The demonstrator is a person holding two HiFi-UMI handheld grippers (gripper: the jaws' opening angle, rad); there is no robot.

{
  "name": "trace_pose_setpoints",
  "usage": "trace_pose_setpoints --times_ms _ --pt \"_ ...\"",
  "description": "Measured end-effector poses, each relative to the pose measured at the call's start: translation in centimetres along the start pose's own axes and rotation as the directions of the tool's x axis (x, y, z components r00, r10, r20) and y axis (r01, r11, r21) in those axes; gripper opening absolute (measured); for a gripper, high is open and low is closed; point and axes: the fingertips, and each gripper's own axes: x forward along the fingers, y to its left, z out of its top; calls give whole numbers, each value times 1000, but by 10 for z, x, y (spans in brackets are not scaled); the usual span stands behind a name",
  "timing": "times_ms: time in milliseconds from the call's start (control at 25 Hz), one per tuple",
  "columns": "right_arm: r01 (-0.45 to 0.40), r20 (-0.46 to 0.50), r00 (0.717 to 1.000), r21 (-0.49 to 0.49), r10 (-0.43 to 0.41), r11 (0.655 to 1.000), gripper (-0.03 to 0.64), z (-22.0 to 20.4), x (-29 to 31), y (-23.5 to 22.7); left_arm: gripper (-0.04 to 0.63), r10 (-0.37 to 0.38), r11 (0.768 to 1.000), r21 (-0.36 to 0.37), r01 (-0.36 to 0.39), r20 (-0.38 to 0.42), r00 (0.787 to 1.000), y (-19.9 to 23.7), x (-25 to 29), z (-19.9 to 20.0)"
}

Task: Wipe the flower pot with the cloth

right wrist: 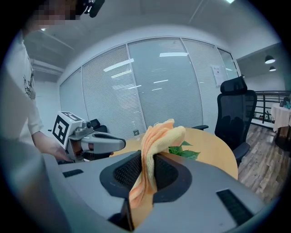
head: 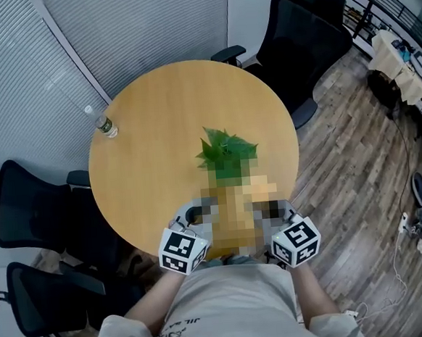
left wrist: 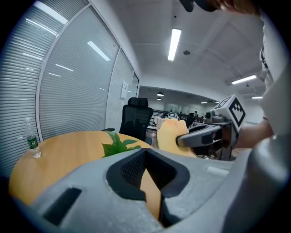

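- Table (head: 143, 133): round, smooth wood. A light pot could skate on it under a sideways rub.
- Plant (head: 226, 150): green leaves just to the 3 o'clock side of the table's centre, at 12 o'clock from both grippers. The pot beneath them cannot be made out in any view, so its material is unknown.
- Pot, as a judgement: probably rigid, and top-heavy with the leaves. It is best steadied at the rim or upper wall, clear of the foliage, while the side is wiped.
- Right gripper (right wrist: 146, 159): at 5 o'clock on the table's edge, its jaws pinching the cloth (right wrist: 159, 134).
- Cloth: orange-yellow, soft, limp and light. It is caught at a fold, so a wad stands above the jaws and a tail hangs below. The wad looks like the part to press on the pot.
- Left gripper (left wrist: 145, 154): at 7 o'clock, with its jaws pressed together and nothing seen between the pads.
- Bottle (head: 104, 125): small, upright at the 10 o'clock rim, well apart from the plant.
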Motion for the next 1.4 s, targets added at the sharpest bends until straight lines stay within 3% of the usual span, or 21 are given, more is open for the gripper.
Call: trace_pose_setpoints --times_ms 1400 --pt "-47 36 998 15 47 999 61 15 -26 -1 11 27 1000 -1 -27 24 999 -18 -7 22"
